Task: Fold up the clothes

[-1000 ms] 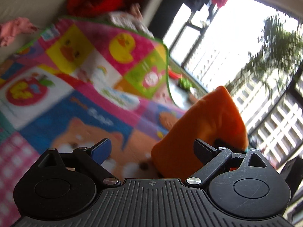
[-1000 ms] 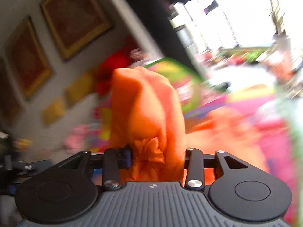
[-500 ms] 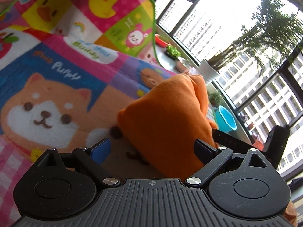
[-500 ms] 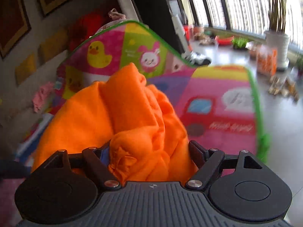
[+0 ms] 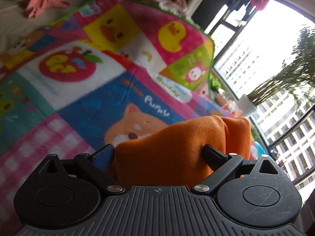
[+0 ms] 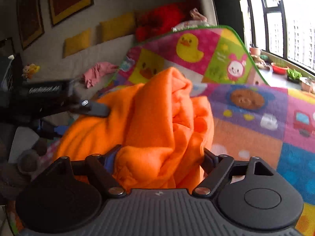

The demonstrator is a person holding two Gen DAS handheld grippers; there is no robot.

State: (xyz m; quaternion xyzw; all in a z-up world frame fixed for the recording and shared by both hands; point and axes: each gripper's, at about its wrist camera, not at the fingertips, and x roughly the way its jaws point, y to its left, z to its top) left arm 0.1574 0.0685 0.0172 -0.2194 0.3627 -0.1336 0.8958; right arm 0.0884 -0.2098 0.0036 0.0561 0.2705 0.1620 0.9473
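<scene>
A: Left wrist view: left gripper [image 5: 158,153] spread wide around the orange garment [image 5: 177,149], now bunched between the fingers; earlier off to one side, over the play mat [image 5: 78,102].

B: Right wrist view: right gripper [image 6: 160,155] opening, cloth still heaped between, no longer pinched. Released, seemingly; folding unfinished.

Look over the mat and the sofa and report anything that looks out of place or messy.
The orange garment sits bunched in a rumpled heap on the play mat, not folded flat; the right gripper jaws are opening around it. A crumpled pink garment lies loose on the sofa beyond the mat's edge. Nothing looks spilled or damaged.
</scene>
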